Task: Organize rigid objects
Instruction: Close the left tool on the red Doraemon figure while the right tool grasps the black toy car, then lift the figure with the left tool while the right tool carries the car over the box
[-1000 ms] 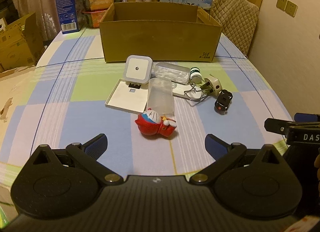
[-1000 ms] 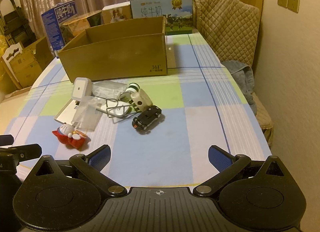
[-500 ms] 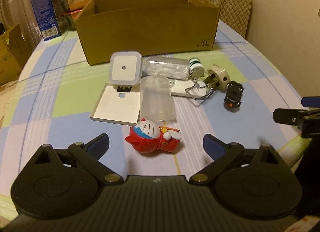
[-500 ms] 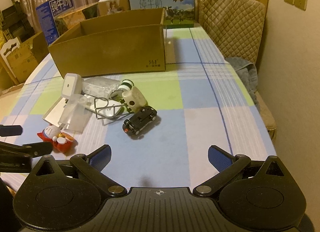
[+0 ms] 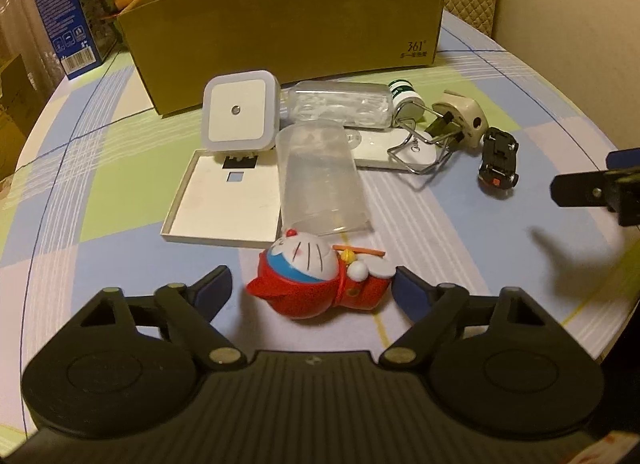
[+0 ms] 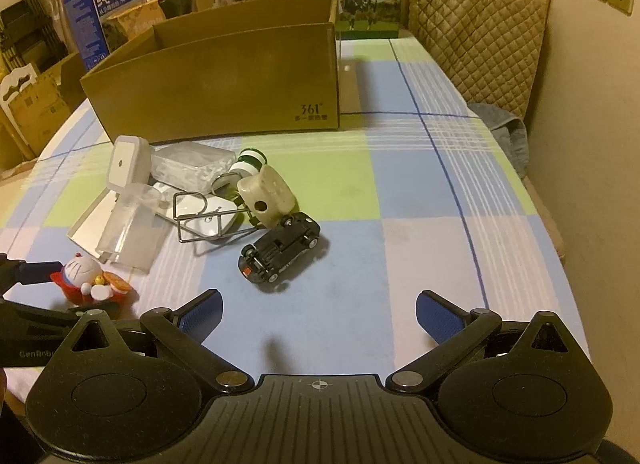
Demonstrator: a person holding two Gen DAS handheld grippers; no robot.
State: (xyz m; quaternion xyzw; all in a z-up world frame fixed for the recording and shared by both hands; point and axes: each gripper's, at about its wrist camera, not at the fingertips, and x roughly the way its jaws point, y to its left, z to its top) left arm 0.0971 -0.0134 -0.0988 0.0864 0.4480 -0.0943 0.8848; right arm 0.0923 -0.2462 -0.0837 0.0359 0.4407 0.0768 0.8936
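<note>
I am bringing my left tool (image 5: 312,288) down around the red cat figurine (image 5: 320,284), its jaws spread wide with one pad at each end of the toy and nothing gripped yet; my right tool (image 6: 318,310) is hovering wide open and empty over bare cloth just in front of the black toy car (image 6: 280,250). As far as I can judge, the sorting is barely starting: every loose item is lying on the worktop (image 6: 420,200) in front of the cardboard box (image 5: 288,32), and the box interior is hidden from both views. Between the figurine and the box are lying a clear plastic cup (image 5: 320,180) on its side, touching the figurine's head, a shallow white tray (image 5: 224,204), a square night light (image 5: 240,112), a clear case (image 5: 340,104), a green-capped bottle (image 5: 404,94), a wire rack (image 5: 420,144) and a beige plug adapter (image 5: 464,120). The cup is crowding the lift path; the box's near wall is standing between everything and the drop.
</note>
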